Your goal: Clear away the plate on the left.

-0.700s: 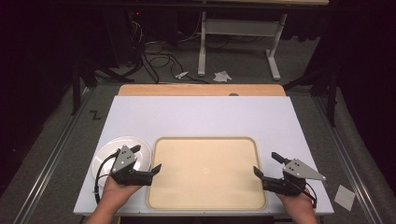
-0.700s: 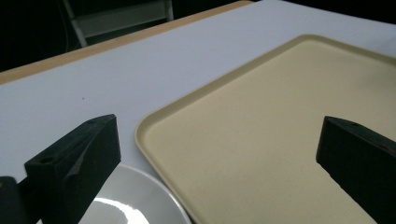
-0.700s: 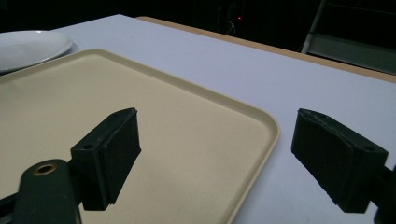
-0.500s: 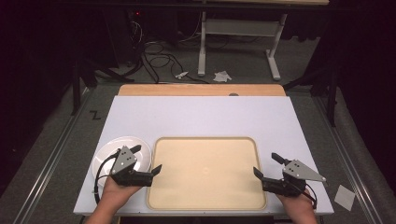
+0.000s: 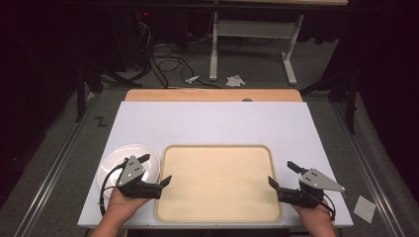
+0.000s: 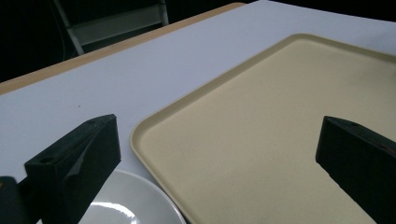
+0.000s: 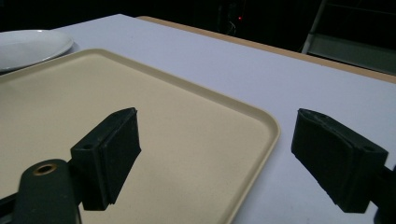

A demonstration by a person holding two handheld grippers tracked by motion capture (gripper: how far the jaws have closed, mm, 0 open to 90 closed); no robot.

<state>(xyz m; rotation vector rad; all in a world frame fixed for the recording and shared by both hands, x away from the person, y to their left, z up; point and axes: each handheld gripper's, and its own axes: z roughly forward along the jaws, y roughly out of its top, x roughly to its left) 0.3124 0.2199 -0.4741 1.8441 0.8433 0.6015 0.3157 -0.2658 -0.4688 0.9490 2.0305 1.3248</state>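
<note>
High view, beige tray lower centre, white plate lower left, left gripper and right gripper both spread, pinching nothing.

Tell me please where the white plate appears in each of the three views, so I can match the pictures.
High view: the white plate lies at lower left, partly under the left gripper.
Left gripper view: bottom edge, left of centre, beside the left jaw.
Right gripper view: top left corner.
Shared landmark: the beige tray, whose edge lies beside the plate in all three.
</note>
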